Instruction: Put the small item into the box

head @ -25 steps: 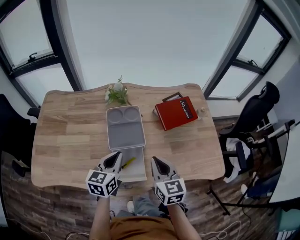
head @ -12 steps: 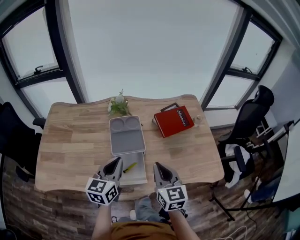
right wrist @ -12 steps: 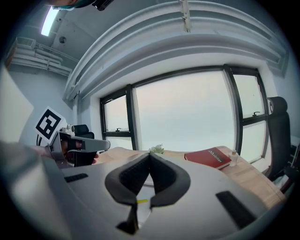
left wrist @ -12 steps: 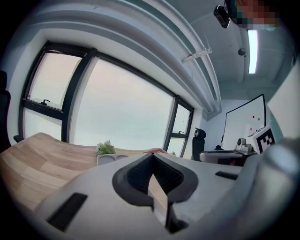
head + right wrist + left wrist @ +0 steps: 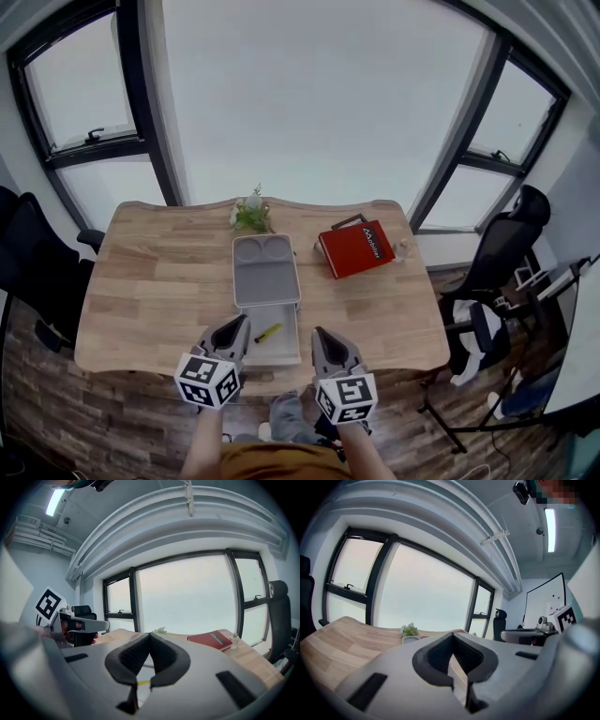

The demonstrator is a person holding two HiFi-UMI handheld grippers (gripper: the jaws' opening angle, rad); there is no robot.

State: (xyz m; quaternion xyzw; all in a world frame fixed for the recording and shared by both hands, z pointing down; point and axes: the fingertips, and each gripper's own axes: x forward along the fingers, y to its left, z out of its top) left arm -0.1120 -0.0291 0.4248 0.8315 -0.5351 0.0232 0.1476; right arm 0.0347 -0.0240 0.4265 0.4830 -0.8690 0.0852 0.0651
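Observation:
A grey box stands open near the table's front edge: its lid point(image 5: 265, 272), with two round dents, lies flat behind the tray point(image 5: 285, 347). A small yellow item point(image 5: 268, 332) lies inside the tray; a sliver of the yellow item point(image 5: 144, 682) shows below the right jaws. My left gripper point(image 5: 240, 322) hovers at the tray's front left corner and my right gripper point(image 5: 318, 332) just right of the tray. Both are shut with nothing between the fingers, as the left gripper point(image 5: 452, 635) and the right gripper point(image 5: 150, 633) show in their own views.
A red book point(image 5: 354, 248) lies right of the lid, with a small bottle point(image 5: 405, 247) beside it. A small plant point(image 5: 251, 216) stands at the table's back edge. A black chair point(image 5: 502, 248) stands off the right end and another point(image 5: 26, 267) off the left.
The head view has drawn back and up, so the table looks smaller and farther. Both grippers stay shut by the front edge. The yellow item stays in the tray.

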